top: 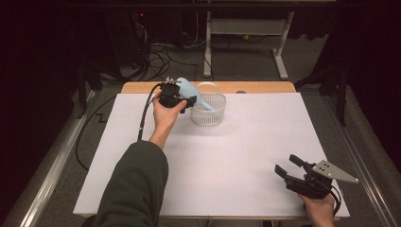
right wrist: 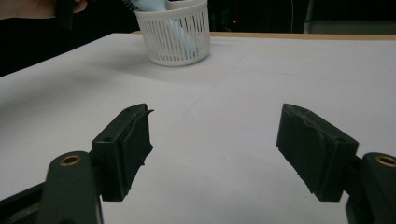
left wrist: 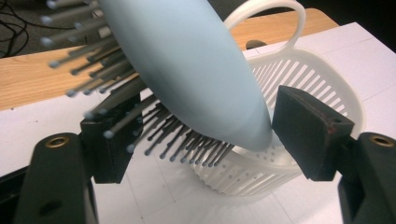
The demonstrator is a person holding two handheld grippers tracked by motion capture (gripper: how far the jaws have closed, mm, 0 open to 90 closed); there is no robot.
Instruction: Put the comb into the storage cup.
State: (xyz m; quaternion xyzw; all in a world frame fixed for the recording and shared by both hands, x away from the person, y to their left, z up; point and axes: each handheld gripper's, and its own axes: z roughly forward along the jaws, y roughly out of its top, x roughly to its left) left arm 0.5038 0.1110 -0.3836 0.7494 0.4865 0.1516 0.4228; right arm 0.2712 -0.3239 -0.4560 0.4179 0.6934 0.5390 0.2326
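Note:
A light blue hairbrush [top: 187, 89] leans in a white slatted basket [top: 208, 116] at the far middle of the table, handle down inside, head sticking out to the left. My left gripper [top: 188, 98] sits at the brush head. In the left gripper view the brush [left wrist: 187, 70] lies between the jaws: bristles brush the left pad [left wrist: 109, 144], while the right pad [left wrist: 308, 133] stands just off the smooth back. My right gripper [top: 286, 164] rests open and holds nothing at the near right; its view [right wrist: 215, 135] looks across at the basket [right wrist: 187, 46].
White paper [top: 246, 156] covers the table, with a wooden strip [top: 265, 87] bare along the far edge. A black cable [top: 143, 118] trails from my left gripper down the sleeve side. Desk legs and cables stand on the floor beyond.

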